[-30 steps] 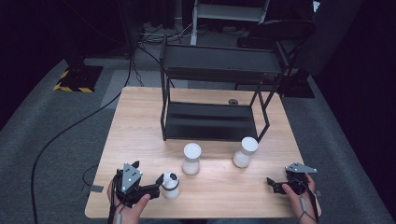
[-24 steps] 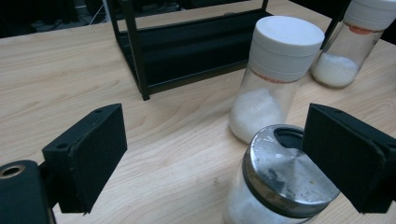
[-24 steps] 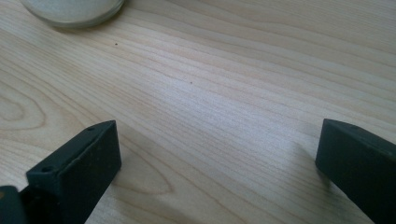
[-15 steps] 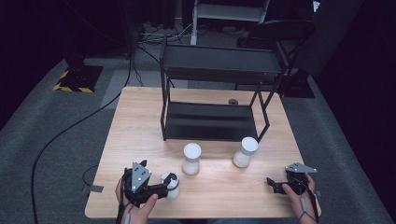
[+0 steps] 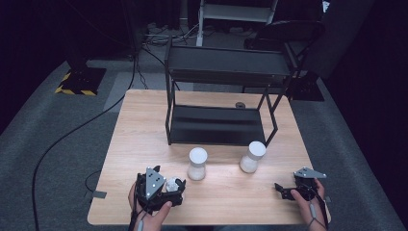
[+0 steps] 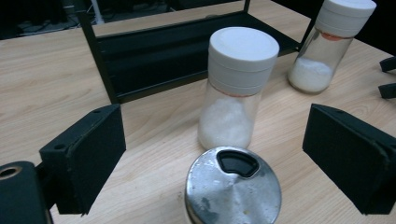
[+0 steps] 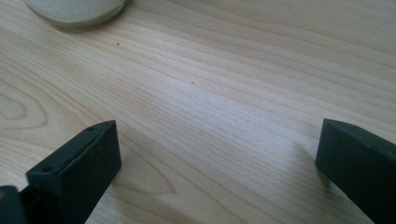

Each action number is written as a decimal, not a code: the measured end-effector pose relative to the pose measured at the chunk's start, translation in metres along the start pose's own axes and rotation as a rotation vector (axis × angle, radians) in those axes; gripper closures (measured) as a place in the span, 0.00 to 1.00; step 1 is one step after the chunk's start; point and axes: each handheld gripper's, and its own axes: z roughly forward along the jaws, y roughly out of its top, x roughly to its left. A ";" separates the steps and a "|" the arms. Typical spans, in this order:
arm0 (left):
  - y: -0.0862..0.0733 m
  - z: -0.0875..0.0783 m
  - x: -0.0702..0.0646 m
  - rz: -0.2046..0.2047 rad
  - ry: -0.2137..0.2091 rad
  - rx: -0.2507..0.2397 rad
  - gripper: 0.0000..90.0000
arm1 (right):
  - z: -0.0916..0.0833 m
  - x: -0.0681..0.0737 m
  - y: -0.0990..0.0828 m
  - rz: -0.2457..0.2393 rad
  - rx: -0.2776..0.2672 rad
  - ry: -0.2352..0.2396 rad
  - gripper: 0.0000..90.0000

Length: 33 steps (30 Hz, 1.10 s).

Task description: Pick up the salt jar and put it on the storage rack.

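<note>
A small shaker with a metal lid (image 5: 172, 183) (image 6: 233, 191) stands near the table's front left. My left gripper (image 5: 175, 190) (image 6: 215, 126) is open, its jaws on either side of the shaker and well apart from it. Just beyond stands a white-lidded glass jar (image 5: 197, 163) (image 6: 238, 84) of white powder. A second such jar (image 5: 252, 156) (image 6: 331, 42) stands farther right. My right gripper (image 5: 281, 190) (image 7: 215, 154) rests open at the front right over bare wood, with that jar's base (image 7: 74, 9) ahead of it.
A black two-tier metal rack (image 5: 216, 96) stands on the far half of the wooden table (image 5: 144, 120). A small dark round thing (image 5: 239, 105) lies behind it. Cables run over the grey floor at the left.
My left gripper has slid to the right, so that the metal-lidded shaker now stands between its jaws. The right gripper and both jars have kept still.
</note>
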 end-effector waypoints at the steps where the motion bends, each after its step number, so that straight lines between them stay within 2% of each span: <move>1: 0.000 0.000 -0.001 -0.001 -0.001 0.000 0.07 | 0.000 0.000 0.000 -0.001 0.000 0.000 0.00; 6: -0.002 0.003 -0.004 -0.007 0.004 0.001 0.07 | 0.000 0.000 0.000 -0.002 0.000 0.002 0.00; 16: -0.018 0.010 -0.010 -0.013 0.020 -0.006 0.07 | 0.000 -0.001 0.000 -0.004 0.000 0.004 0.00; 30: -0.031 0.017 -0.009 -0.013 0.021 0.016 0.07 | 0.000 -0.001 0.000 -0.006 0.000 0.007 0.00; 33: -0.033 0.019 -0.007 -0.013 0.006 0.024 0.07 | 0.000 -0.001 0.000 -0.006 0.000 0.008 0.00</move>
